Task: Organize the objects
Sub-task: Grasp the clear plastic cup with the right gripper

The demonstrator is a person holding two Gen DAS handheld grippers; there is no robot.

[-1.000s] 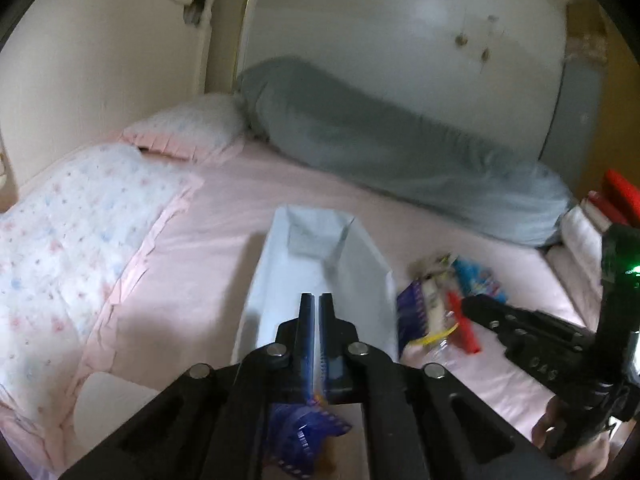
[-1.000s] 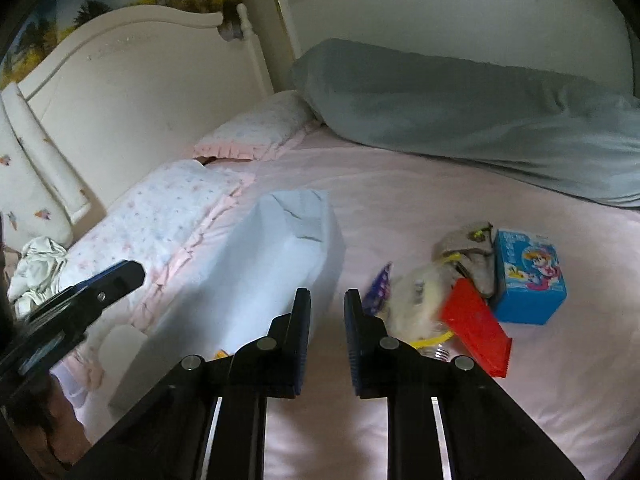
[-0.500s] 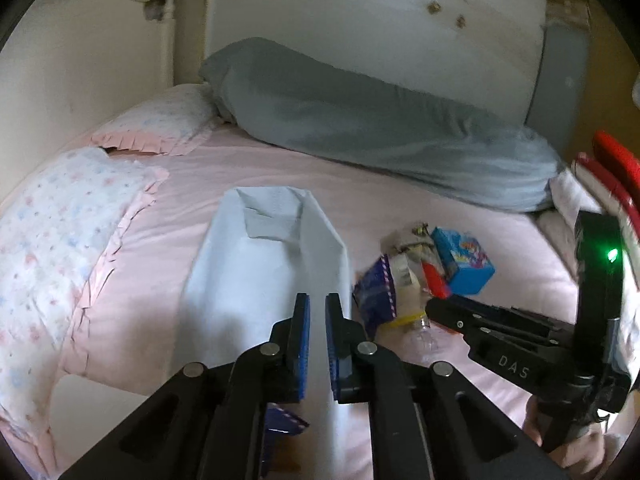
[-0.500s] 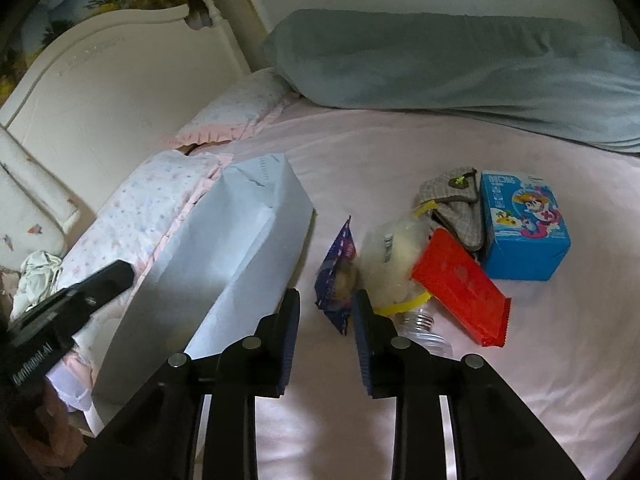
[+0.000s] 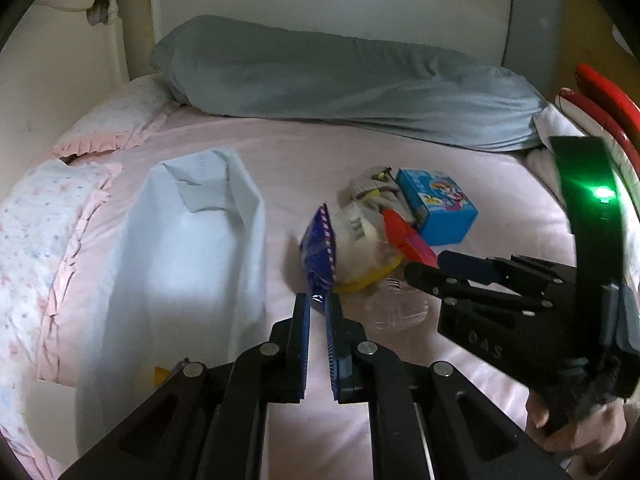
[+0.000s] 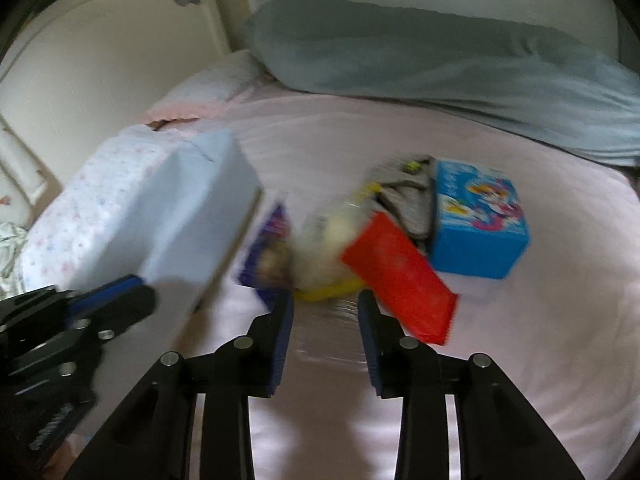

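My left gripper (image 5: pixel 318 312) is closed and empty above the bed (image 5: pixel 304 168). My right gripper (image 6: pixel 326 312), jaws just widening, holds nothing above the snack pile (image 6: pixel 320 248)

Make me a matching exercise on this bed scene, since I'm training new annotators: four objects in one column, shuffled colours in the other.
Objects
1. cartoon box
2. flat packet
3. long storage bag
4. rolled duvet

Colours
A. grey
B. red
C. bright blue
D. pale blue-white

Pairs: 1-C, 2-B, 3-D, 4-A
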